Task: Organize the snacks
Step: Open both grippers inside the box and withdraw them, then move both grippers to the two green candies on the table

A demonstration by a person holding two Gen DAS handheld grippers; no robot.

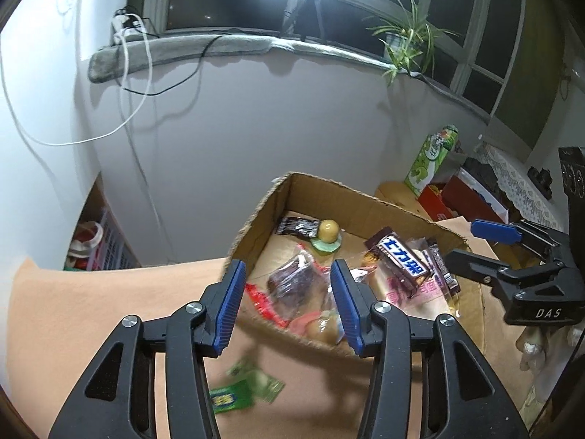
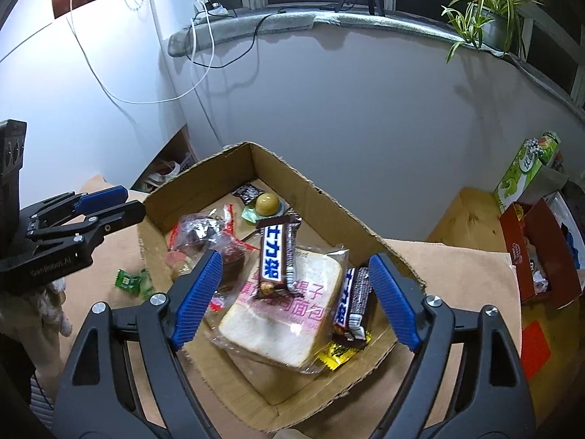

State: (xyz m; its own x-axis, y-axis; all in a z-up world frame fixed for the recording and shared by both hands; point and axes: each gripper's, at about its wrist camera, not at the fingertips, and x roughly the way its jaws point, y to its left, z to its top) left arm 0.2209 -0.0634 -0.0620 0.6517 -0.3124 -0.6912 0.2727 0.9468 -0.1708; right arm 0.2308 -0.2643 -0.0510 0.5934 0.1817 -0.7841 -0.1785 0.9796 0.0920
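The green candy packets lie loose on the desk just outside the cardboard box, directly below the empty, part-open left claw, nearer it than the wide-open, empty right claw over the box.

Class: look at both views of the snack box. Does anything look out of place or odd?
Yes: green candy packets lie on the tan cloth outside the cardboard box, while the other snacks are inside. One chocolate bar rests askew on the bagged bread slice.
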